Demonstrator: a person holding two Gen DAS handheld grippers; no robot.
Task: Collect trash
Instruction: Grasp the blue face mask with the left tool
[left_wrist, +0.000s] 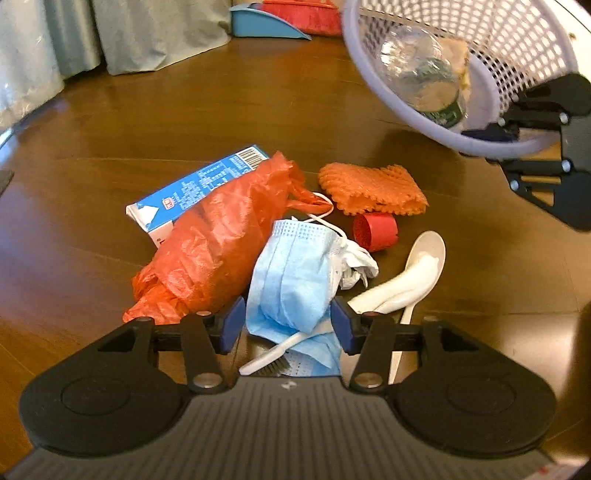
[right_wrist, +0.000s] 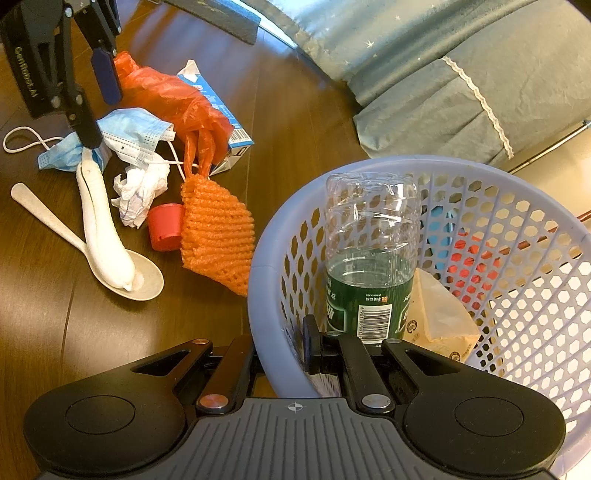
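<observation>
Right hand-held gripper (right_wrist: 286, 350) clamps the basket (right_wrist: 266, 258) rim.

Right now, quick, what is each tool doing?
Left tool: open, around the blue mask, not gripping it yet.
Right tool: shut on the basket rim.

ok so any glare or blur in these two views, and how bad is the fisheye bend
Left wrist view: the basket at top right is motion-blurred, the face mask is sharp, and soft glare lies on the floor. Right wrist view: mostly sharp, with glare at the floor's left edge; the basket rim bows strongly.
</observation>
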